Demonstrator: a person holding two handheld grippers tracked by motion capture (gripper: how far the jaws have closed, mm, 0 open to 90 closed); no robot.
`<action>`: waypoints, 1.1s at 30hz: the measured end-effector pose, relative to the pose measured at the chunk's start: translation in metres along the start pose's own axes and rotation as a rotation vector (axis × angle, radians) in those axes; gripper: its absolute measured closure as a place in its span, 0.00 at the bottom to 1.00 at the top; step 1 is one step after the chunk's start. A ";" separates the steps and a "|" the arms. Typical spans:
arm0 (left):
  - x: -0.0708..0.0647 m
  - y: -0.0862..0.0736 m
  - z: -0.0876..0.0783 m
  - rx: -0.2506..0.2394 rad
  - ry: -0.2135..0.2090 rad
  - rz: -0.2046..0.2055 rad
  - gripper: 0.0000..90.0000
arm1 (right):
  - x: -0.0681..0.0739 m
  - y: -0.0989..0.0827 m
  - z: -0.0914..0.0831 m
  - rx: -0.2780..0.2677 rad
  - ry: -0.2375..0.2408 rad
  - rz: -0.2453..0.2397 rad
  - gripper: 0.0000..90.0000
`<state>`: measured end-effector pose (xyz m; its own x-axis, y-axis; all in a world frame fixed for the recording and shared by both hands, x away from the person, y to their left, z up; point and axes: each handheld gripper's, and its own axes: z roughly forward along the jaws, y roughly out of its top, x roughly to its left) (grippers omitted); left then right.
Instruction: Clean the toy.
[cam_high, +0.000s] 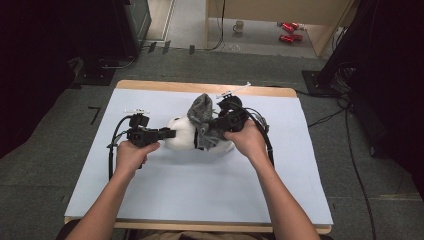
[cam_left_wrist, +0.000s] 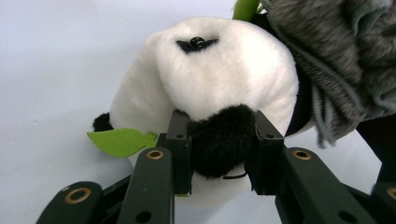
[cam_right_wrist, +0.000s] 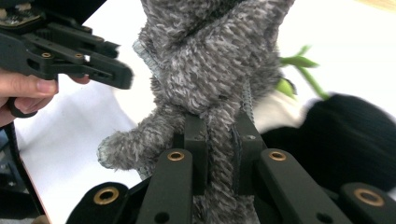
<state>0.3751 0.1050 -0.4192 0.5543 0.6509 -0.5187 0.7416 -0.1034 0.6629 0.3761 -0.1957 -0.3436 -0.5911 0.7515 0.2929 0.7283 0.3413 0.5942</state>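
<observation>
Even overhead light, soft shadows, slight blur.

The panda toy (cam_left_wrist: 219, 79) is soft white plush, the grey cloth (cam_right_wrist: 210, 70) fuzzy knit, the table mat (cam_high: 200, 185) smooth and matt.

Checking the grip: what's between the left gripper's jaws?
The panda's black ear, pinched in the left gripper, as the left gripper view shows.

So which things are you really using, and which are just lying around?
In use:
- panda plush toy, its black ear clamped in the left gripper
- grey knitted cloth, pinched in the right gripper
- table

Just lying about, on the floor beyond the table:
- mug
- red things, too small to tell what they are
</observation>
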 end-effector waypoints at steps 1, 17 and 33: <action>0.000 0.000 0.000 -0.001 -0.002 -0.003 0.75 | -0.007 -0.002 -0.007 -0.010 -0.011 0.013 0.90; -0.003 0.002 -0.004 0.021 -0.097 -0.054 0.75 | -0.034 -0.014 -0.068 -0.107 -0.088 0.068 0.89; 0.003 0.004 -0.003 0.023 -0.101 -0.170 0.75 | 0.009 -0.011 -0.052 -0.059 0.037 -0.013 0.90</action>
<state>0.3784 0.1084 -0.4169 0.4546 0.5815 -0.6747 0.8356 -0.0160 0.5492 0.3447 -0.2222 -0.3085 -0.6140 0.7252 0.3116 0.6992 0.3165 0.6411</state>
